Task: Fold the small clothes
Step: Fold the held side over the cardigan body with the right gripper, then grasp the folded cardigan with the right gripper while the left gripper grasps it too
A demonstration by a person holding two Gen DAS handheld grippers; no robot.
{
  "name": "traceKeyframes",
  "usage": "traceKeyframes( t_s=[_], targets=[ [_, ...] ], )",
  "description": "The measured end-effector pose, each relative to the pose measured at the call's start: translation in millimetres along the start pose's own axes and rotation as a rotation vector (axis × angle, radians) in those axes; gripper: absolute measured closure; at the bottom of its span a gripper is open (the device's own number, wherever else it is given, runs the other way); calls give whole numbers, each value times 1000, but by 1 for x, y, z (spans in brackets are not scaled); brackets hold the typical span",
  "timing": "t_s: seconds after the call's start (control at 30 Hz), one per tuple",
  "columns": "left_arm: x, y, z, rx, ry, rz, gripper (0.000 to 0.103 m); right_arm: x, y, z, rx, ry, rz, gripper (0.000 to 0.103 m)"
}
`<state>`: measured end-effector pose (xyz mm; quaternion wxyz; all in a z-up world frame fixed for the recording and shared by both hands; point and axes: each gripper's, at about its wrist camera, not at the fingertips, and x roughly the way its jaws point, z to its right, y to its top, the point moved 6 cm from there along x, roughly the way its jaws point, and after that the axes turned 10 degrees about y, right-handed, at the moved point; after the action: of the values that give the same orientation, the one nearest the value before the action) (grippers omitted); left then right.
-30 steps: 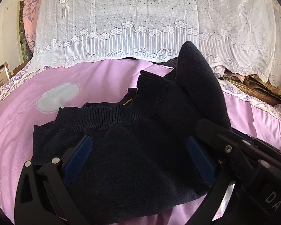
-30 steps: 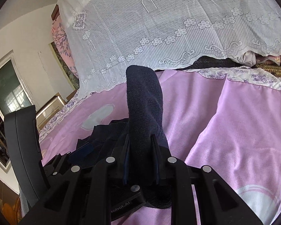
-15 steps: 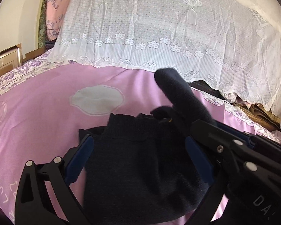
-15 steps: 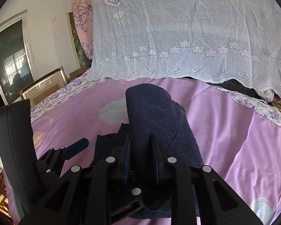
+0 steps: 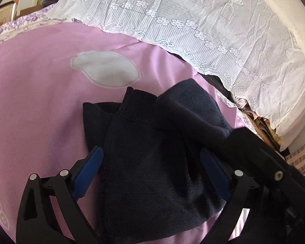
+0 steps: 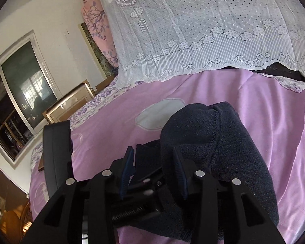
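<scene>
A small dark navy knit sweater (image 5: pixel 152 158) lies partly folded on the pink bed cover (image 5: pixel 40 101), its ribbed hem toward the far side. My left gripper (image 5: pixel 150 162) is open, its blue pads (image 5: pixel 87 168) spread on either side of the sweater body. In the right wrist view, the sweater's folded-over part (image 6: pixel 213 146) bulges beside and over the right pad. My right gripper (image 6: pixel 152 162) has its jaws parted, with no fabric between the blue pads (image 6: pixel 127 166).
White lace cloth (image 5: pixel 213 20) drapes over a pile along the far side of the bed. A pale oval patch (image 5: pixel 105 71) is printed on the cover. A window (image 6: pixel 16 93) and a framed picture (image 6: pixel 69 105) stand at the left.
My right gripper has opened and let go of the sweater fold it was holding up; the fold now rests down on the sweater. Both grippers have swung toward the left.
</scene>
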<state>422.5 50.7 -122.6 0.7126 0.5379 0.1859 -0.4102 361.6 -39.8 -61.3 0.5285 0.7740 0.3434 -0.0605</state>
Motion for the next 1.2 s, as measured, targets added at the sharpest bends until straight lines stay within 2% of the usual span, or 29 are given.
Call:
traceKeyframes(
  t_s=[0.17, 0.37, 0.43, 0.5, 0.6, 0.7, 0.87, 0.97, 1.1, 1.17, 1.2],
  targets=[
    [-4, -1, -1, -52, -48, -11, 8, -39, -2, 21, 61, 81, 59, 61],
    [-7, -3, 4, -70, -89, -31, 7, -77, -17, 45, 65, 96, 78, 60],
    [-8, -4, 12, -57, -105, -44, 7, -90, -26, 49, 9, 56, 84, 59],
    [-7, -6, 18, -51, -119, -63, 6, -100, -39, 50, -84, -12, 71, 47],
    [-2, -8, 26, -53, -130, -100, 5, -109, -60, 45, -251, -111, 66, 39],
    [-1, -8, 28, -84, -142, -124, 5, -111, -70, 32, -394, -174, 89, 31],
    [-9, -6, 32, -148, -244, -154, 5, -89, -69, 35, -449, -222, 49, 30],
    [-3, -11, 37, -150, -240, -187, 5, -76, -69, 44, -453, -252, 29, 32],
    [-11, -14, 40, -167, -270, -195, 5, -64, -65, 52, -445, -261, 14, 62],
    [-23, -12, 38, -183, -308, -176, 5, -64, -63, 57, -417, -244, 12, 69],
    [-30, -10, 36, -184, -311, -159, 5, -66, -62, 60, -395, -229, 11, 69]
  ],
)
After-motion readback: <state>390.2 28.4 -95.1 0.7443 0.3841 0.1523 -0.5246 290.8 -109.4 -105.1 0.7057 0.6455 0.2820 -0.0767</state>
